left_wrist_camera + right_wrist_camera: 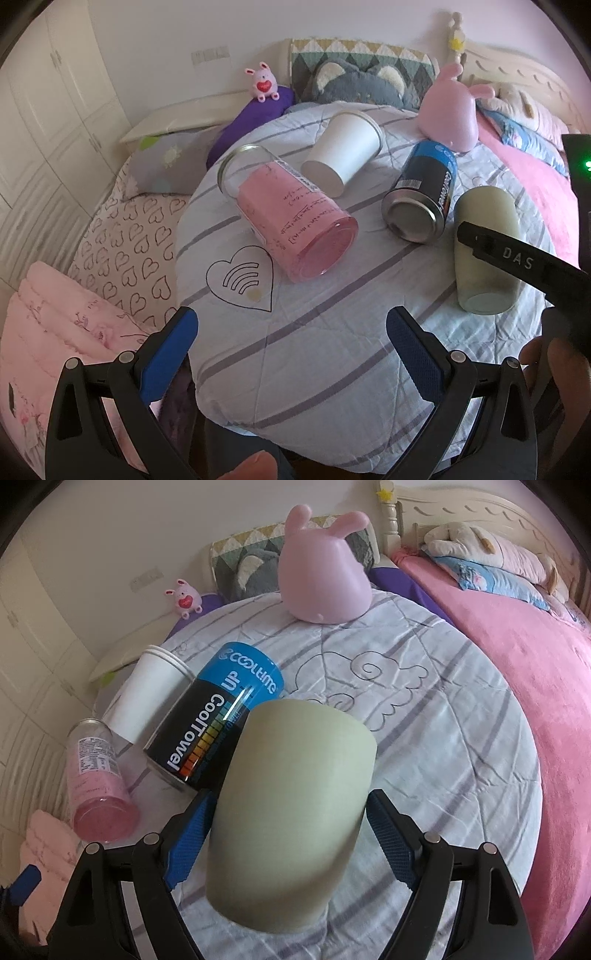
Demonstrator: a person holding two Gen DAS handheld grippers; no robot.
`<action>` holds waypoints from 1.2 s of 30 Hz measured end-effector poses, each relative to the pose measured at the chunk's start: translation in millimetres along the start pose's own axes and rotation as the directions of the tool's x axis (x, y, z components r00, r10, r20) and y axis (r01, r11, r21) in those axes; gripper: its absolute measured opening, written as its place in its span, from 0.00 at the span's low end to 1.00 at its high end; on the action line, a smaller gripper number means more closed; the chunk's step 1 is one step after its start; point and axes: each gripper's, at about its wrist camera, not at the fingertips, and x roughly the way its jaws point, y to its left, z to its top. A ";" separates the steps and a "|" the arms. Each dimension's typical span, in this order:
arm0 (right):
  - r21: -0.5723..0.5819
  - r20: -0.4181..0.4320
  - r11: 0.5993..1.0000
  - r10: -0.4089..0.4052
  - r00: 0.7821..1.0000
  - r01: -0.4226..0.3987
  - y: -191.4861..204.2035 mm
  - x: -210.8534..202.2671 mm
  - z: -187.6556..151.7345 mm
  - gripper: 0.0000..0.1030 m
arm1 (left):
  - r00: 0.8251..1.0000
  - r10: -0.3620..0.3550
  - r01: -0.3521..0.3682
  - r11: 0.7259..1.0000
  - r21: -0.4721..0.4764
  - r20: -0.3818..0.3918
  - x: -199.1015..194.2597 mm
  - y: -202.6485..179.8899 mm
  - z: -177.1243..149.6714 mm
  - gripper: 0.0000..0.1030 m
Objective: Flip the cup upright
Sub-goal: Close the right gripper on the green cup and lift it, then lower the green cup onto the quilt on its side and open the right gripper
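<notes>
A pale green cup lies on its side on the striped quilt; it also shows in the left wrist view at the right. My right gripper is open with its blue pads on either side of the cup, not pressing it as far as I can see. One of its black fingers crosses the cup in the left wrist view. My left gripper is open and empty above the quilt's near part, apart from all the objects.
On the quilt lie a white paper cup, a pink glass jar and a blue-black CoolTowel can, all on their sides. A pink rabbit toy stands behind. Pink blanket at the right.
</notes>
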 end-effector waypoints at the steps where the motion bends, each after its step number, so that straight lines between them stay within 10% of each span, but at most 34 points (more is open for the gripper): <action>1: -0.007 -0.004 1.000 -0.008 1.000 0.008 2.2 2.5 0.8 0.82 | 1.000 -0.002 0.002 1.000 -0.001 -0.001 0.9 0.8 0.4 1.00; 23: -0.127 -0.017 0.991 0.049 0.999 -0.051 19.5 -36.3 -37.6 0.78 | 0.997 -0.012 0.017 0.998 -0.062 0.077 -56.1 41.0 -35.4 1.00; 36: -0.372 -0.098 0.910 0.159 0.982 -0.184 120.6 -42.6 -90.3 0.78 | 0.996 0.057 -0.045 0.987 -0.156 0.070 -81.2 94.8 -83.0 1.00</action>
